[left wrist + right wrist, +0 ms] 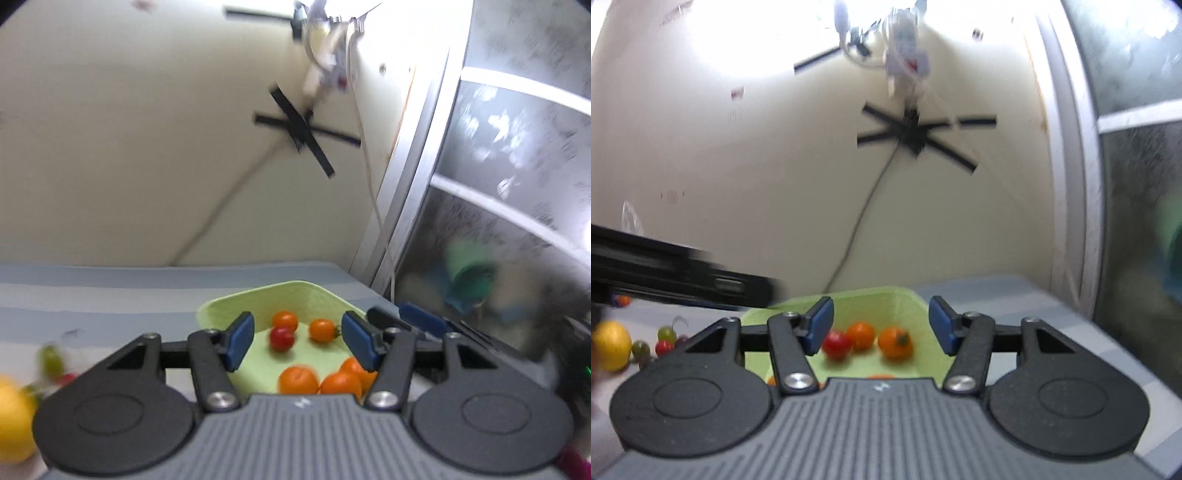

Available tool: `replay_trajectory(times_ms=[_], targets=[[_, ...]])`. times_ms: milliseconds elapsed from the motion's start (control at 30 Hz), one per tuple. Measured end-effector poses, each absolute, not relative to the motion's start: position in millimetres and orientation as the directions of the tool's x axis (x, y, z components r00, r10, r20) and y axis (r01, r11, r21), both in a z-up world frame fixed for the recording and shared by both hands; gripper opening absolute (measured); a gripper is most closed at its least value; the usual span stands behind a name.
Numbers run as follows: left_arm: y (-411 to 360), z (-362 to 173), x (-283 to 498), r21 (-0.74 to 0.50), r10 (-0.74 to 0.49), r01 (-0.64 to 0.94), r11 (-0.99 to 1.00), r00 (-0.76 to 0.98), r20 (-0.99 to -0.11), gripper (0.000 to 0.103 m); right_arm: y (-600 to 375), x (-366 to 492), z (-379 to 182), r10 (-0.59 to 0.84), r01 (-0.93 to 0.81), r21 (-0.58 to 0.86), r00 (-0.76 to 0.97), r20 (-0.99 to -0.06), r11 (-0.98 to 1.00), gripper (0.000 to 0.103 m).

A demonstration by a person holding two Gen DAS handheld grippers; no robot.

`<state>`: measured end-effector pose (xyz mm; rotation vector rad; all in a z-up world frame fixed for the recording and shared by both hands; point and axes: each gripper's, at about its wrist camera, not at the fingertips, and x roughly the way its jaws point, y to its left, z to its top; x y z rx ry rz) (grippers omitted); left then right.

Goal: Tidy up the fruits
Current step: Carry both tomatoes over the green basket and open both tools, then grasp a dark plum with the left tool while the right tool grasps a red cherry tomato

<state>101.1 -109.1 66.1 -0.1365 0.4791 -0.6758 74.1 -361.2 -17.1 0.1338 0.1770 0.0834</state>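
A light green tray (236,301) (905,302) sits on the striped cloth. It holds a red tomato (281,338) (836,344), orange tomatoes (322,329) (895,343) and several mandarins (298,380). My left gripper (300,341) is open and empty above the tray. My right gripper (881,330) is open and empty above the tray too. A yellow lemon (13,419) (612,345) lies left of the tray with small green and red grapes (665,341) (51,360) next to it.
The blue-striped tablecloth (110,295) covers the table. A cream wall with black tape and a cable (857,221) stands behind. A metal-framed glass door (498,184) is at the right. The left gripper's dark body (683,280) crosses the right wrist view at left.
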Motion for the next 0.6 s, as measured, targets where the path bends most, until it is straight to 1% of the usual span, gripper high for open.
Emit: replay_trajectory(times_ms=[67,167,267,367,400,467,533,600], targets=[[-74,63,78,-0.245,-0.596,0.545,0.802,0.702,-0.390,0.054,-365,66,-14,0.098,-0.074,0.159,0.984,-0.146,0.985,0.052],[-28,43,55,-0.185,-0.495,0.467,0.865,0.730,-0.471,0.054,-364,55,-7,0.165,-0.135,0.205,0.977,-0.136,0.969,0.052],[6,22,44,-0.202,-0.444,0.401,0.893,0.717,-0.538,0.054,-349,37,-1,0.290,-0.248,0.253,0.946,-0.144,0.935,0.051],[19,10,43,-0.222,-0.432,0.373,0.901,0.716,-0.548,0.053,-318,27,6,0.407,-0.365,0.237,0.900,-0.158,0.900,0.051],[20,9,46,-0.234,-0.440,0.374,0.897,0.713,-0.545,0.051,-305,24,5,0.444,-0.404,0.225,0.879,-0.175,0.887,0.051],[19,7,57,-0.269,-0.461,0.375,0.887,0.707,-0.536,0.051,-277,24,3,0.483,-0.450,0.183,0.844,-0.232,0.874,0.051],[12,8,70,-0.305,-0.491,0.385,0.871,0.691,-0.530,0.051,-253,33,-3,0.485,-0.472,0.122,0.818,-0.309,0.873,0.051],[6,9,80,-0.317,-0.512,0.403,0.859,0.685,-0.519,0.051,-233,41,-14,0.454,-0.470,0.064,0.796,-0.400,0.880,0.051]])
